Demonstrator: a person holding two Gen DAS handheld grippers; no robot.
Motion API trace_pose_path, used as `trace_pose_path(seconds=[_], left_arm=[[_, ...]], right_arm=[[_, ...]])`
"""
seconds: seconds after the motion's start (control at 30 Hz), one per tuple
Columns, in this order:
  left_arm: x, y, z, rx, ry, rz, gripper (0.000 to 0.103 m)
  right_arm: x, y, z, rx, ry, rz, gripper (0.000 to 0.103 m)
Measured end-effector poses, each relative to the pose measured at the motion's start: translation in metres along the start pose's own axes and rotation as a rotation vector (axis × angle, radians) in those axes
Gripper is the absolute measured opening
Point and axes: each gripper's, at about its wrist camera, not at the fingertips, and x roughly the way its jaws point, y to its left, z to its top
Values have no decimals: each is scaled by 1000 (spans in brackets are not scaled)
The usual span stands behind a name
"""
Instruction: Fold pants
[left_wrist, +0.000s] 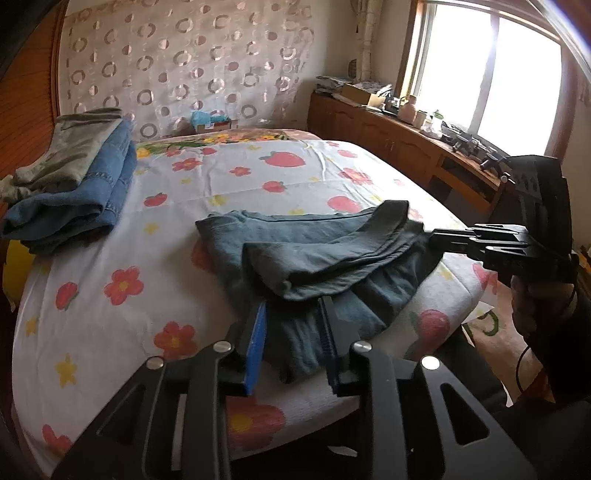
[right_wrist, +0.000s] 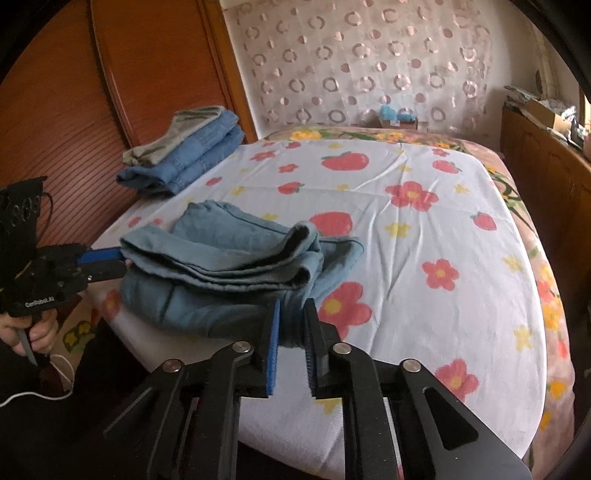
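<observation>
We are holding the left hand-held gripper with its jaws parted around the near edge of the teal pants, cloth lying between the pads without being pinched. The right hand-held gripper is standing the same way, loosely straddling the other end of that edge. The pants are lying folded in layers near the front corner of the bed, partly overhanging it. We are risking a slack top layer sliding open, or the bundle slipping off the corner, because neither grip is firm.
</observation>
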Motion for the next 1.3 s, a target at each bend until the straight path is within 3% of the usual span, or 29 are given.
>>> trace_pose_path(seconds=[0.03, 0.1, 0.17, 0.33, 0.87, 0.93, 1.0, 1.1, 1.3], left_arm=[[1, 1, -1, -2, 3, 4, 26], [3, 3, -4, -2, 11, 12, 26], [5, 4, -6, -7, 17, 14, 26], [20, 6, 2, 5, 37, 26, 26], [54, 24, 37, -38, 49, 21, 26], [59, 27, 39, -44, 55, 28, 27], [63, 32, 41, -51, 58, 39, 26], [66, 37, 42, -69, 59, 43, 27], [66, 37, 41, -65, 55, 46, 27]], right_arm=[[1, 0, 0, -2, 3, -5, 21], [1, 1, -1, -8, 2, -7, 38], [3, 2, -2, -16, 6, -15, 45], [14, 6, -3, -59, 54, -29, 45], [37, 8, 22, -144, 75, -36, 50], [43, 7, 30, -151, 77, -31, 49], [48, 4, 40, -157, 72, -41, 28], [56, -1, 56, -144, 67, -50, 16], [62, -10, 73, -106, 35, -43, 12]])
